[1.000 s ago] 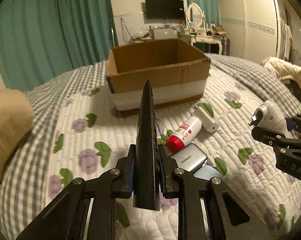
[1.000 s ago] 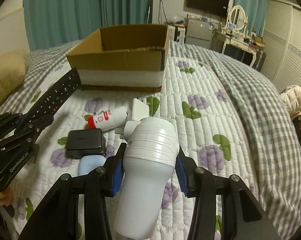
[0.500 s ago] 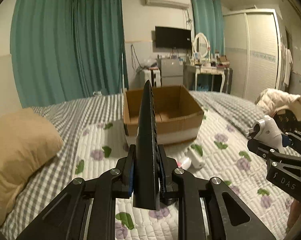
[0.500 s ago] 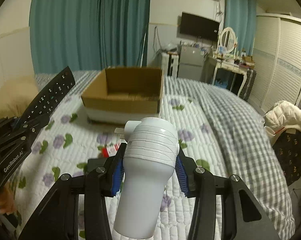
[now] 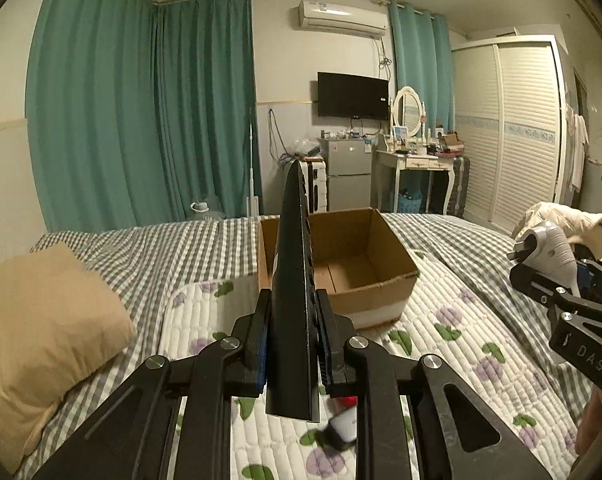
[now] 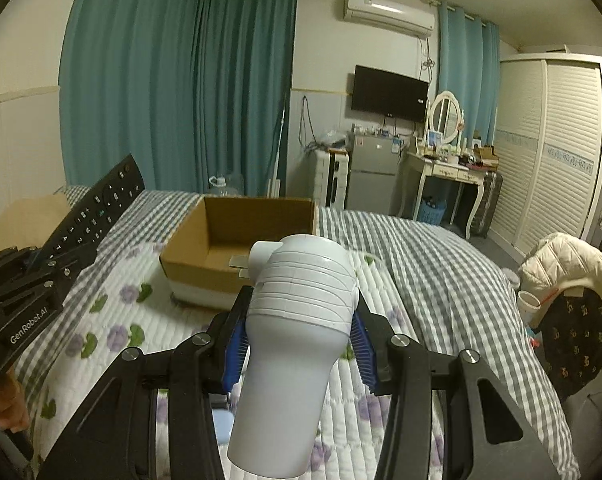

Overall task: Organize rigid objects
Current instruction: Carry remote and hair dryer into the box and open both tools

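Teal curtains (image 5: pixel 141 112); wall television (image 5: pixel 353 95); air conditioner (image 5: pixel 343 18); small fridge (image 5: pixel 349 174); white wardrobe (image 5: pixel 509 128); tan pillow (image 5: pixel 41 320); checked bed (image 5: pixel 161 248).

- Left gripper (image 5: pixel 292 354), with the black remote control (image 5: pixel 293 280) clamped on edge, now sits higher above the bed (image 5: pixel 441 320) than one second ago.
- Right gripper (image 6: pixel 299 338), with the white hair dryer (image 6: pixel 297 344), is likewise raised.
- Cardboard box (image 5: pixel 357 264) appears lower and smaller in both views; its inner floor is now visible.
- The small items on the quilt, formerly ahead of the fingers, now lie mostly hidden beneath both grippers; a red-capped tube (image 5: pixel 345 420) shows blurred.
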A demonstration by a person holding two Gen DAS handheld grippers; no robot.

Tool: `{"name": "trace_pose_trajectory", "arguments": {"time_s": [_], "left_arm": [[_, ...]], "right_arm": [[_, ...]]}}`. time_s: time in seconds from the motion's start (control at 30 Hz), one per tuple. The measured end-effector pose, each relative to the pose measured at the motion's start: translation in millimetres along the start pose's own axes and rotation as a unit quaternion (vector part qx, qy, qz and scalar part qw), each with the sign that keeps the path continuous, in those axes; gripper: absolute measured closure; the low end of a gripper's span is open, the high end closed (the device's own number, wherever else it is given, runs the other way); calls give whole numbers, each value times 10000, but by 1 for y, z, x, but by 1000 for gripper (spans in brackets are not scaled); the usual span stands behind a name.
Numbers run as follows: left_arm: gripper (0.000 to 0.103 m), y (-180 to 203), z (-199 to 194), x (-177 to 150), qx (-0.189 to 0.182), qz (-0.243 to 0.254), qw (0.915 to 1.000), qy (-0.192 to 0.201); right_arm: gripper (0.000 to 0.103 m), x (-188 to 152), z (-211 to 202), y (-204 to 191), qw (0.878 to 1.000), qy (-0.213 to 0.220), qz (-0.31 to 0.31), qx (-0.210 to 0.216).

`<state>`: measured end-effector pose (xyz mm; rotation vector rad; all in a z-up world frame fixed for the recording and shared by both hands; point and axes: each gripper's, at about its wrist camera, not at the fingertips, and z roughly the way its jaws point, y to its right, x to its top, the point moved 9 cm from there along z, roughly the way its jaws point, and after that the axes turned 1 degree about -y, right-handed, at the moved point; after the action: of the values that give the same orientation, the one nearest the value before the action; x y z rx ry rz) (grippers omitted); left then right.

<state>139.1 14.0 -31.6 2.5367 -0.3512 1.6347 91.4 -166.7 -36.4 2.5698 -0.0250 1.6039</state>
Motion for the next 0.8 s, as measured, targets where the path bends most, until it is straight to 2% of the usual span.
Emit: {"name": "trace_pose_trajectory", "arguments": {"time_s": [0.37,0.53,0.8], "left_arm": [[83,0,35,17,3,57,10000,12],[83,4,55,24,-36,125,9999,-16],[83,9,94,34,-95,130,9998,-91]], "right_arm": [[58,36,29,-7,9995,241,-122,191],[58,42,55,-9,9991,112,20,399],[58,62,92,-11,9989,180,-157,394]]}}
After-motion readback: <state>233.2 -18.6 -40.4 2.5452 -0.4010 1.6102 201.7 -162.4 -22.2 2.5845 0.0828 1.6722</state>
